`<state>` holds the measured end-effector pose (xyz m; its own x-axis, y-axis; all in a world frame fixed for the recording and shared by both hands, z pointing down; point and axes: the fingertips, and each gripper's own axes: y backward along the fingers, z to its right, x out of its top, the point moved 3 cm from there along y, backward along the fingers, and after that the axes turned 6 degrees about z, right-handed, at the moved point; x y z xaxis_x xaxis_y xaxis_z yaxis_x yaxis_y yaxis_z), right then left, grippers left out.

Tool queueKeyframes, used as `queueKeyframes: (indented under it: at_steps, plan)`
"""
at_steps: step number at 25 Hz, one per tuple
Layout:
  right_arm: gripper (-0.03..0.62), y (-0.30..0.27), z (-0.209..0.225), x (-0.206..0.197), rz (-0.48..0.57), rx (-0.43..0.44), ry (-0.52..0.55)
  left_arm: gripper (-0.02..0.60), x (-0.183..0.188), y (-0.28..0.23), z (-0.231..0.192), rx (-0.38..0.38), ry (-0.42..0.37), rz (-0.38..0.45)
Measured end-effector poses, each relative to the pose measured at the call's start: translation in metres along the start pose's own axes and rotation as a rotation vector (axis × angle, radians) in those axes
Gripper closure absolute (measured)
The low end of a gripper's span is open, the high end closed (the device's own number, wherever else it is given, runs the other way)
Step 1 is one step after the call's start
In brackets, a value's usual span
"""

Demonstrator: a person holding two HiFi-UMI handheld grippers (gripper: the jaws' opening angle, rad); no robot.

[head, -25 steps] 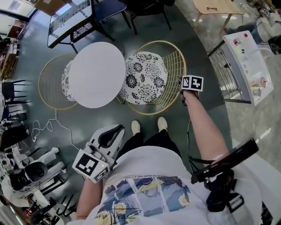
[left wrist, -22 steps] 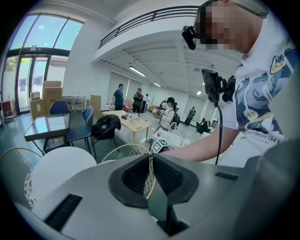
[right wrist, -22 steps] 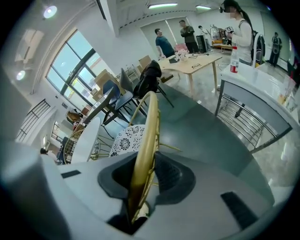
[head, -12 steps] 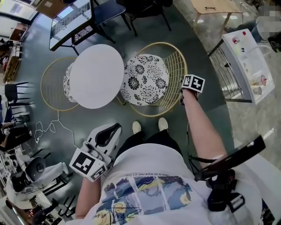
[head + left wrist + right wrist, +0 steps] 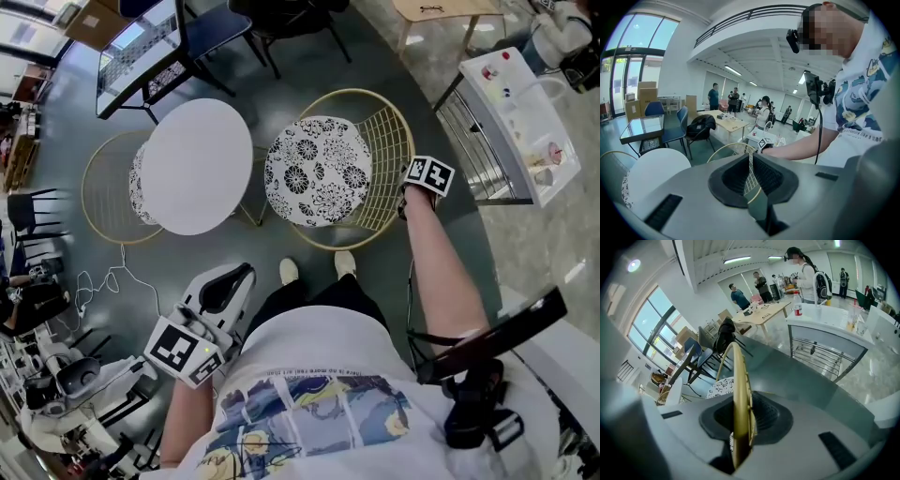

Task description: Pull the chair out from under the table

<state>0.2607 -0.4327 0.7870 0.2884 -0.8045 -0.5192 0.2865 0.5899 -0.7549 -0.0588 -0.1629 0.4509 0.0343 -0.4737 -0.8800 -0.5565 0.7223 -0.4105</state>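
Note:
A gold wire chair (image 5: 389, 127) with a floral cushion (image 5: 317, 171) stands just right of the round white table (image 5: 195, 166). In the head view my right gripper (image 5: 407, 195) is at the chair's right rim, under its marker cube. The right gripper view shows the jaws closing, right gripper (image 5: 740, 414), with the gold rim (image 5: 739, 380) upright between the pads and pressed by them. My left gripper (image 5: 236, 277) hangs low beside my body, away from the furniture. In its own view the left gripper (image 5: 750, 157) is shut, with nothing in it.
A second gold chair (image 5: 103, 183) sits partly under the table's left side. A white cart (image 5: 511, 117) with a metal frame stands close on the right. Dark chairs and a glass table (image 5: 141, 42) are beyond. Cables (image 5: 103, 272) and equipment lie at the lower left.
My left gripper has drifted down and left beside my body. The right gripper stays at the chair's rim, its wrist a little turned.

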Motion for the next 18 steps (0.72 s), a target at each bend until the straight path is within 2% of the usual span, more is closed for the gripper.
queueKeyframes:
  at_steps: [6,18]
  plan:
    - [0.536,0.029,0.034,0.012,0.021,-0.024,-0.035,0.571,0.011,0.0,0.011,-0.035,-0.014,-0.008]
    - [0.536,0.036,0.028,0.012,0.066,-0.093,-0.077,0.571,0.009,0.021,-0.06,-0.132,-0.007,-0.021]
